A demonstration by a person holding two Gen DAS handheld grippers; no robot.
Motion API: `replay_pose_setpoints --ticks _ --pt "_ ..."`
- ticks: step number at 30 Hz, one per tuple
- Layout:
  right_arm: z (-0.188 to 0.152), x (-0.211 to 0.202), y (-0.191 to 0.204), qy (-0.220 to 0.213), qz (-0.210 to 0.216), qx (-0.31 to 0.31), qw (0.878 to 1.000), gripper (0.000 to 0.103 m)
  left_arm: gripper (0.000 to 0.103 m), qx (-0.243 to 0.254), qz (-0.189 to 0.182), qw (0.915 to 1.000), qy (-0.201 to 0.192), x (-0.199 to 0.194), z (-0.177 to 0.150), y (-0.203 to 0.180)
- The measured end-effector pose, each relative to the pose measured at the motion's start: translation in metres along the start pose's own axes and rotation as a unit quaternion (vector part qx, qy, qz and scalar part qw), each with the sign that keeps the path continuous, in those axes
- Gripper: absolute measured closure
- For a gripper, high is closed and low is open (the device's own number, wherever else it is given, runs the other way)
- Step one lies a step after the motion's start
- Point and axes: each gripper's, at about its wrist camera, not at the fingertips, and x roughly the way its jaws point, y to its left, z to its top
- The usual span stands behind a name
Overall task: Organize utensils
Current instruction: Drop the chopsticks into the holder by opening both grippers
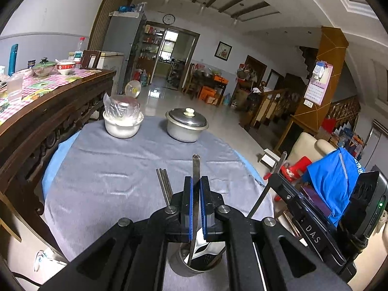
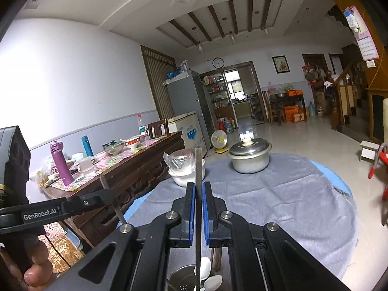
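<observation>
A: Left wrist view, item one: left tool (image 1: 196, 189), blue pads closed tight on a slim dark metal chopstick (image 1: 195, 169) that stands up past the fingertips. Agreed?

B: Agreed. Its lower end runs down between the pads into the metal utensil holder (image 1: 184, 264) at the near edge of the bench (image 1: 97, 169). A white spoon (image 1: 202, 245) shows inside that holder.

A: Item two: a pair of dark chopsticks (image 1: 163, 184) lying flat on the grey cloth (image 1: 109, 160), just left of the left tool, near the front of the bench.

B: Item three, far edge: a white bowl (image 1: 122, 126) with clear plastic wrap on the left, a lidded metal pot (image 1: 185, 125) on the right, well apart from the chopsticks.

A: Right wrist view: right tool (image 2: 198, 194), pads likewise clamped on a second thin metal chopstick (image 2: 198, 169), upright.

B: Its lower part drops toward the same holder (image 2: 181, 278), where two white spoons (image 2: 206, 266) sit. Whether the tip touches the holder's bottom cannot be told.

A: Also listed: a hand (image 2: 36, 266) at the lower left corner of that view, gripping the left tool's handle.

B: Beside the bench's left edge, a dark wooden table (image 2: 135, 169) with a checked cloth, a purple bottle (image 2: 60, 162) and dishes.
</observation>
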Motion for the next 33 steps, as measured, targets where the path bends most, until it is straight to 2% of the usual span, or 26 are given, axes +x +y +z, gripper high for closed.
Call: replay_pose_setpoints --ticks 13,18,20,22,24,33 --pt "-0.003 0.005 0.002 0.025 0.010 -0.002 1.000 0.096 0.098 -0.003 -0.005 0.9998 0.021 0.005 -0.003 0.003" --pt "-0.002 0.007 0.002 0.035 0.026 0.005 0.999 0.094 0.097 0.003 -0.015 0.9997 0.020 0.002 -0.004 0.002" --pt "-0.002 0.006 0.000 0.033 0.027 0.011 0.999 0.094 0.095 0.009 -0.018 0.9997 0.017 -0.001 -0.004 0.000" --pt "-0.001 0.004 -0.003 0.027 0.022 0.017 0.999 0.094 0.087 0.010 -0.020 0.9997 0.011 -0.004 -0.003 0.000" --pt "0.000 0.003 -0.007 0.025 0.016 0.023 0.999 0.094 0.084 0.007 -0.017 0.9998 0.007 -0.006 -0.003 0.002" --pt "0.003 0.000 -0.031 0.020 -0.005 0.057 0.998 0.094 0.084 -0.017 0.000 0.9997 0.020 0.001 -0.004 0.020"
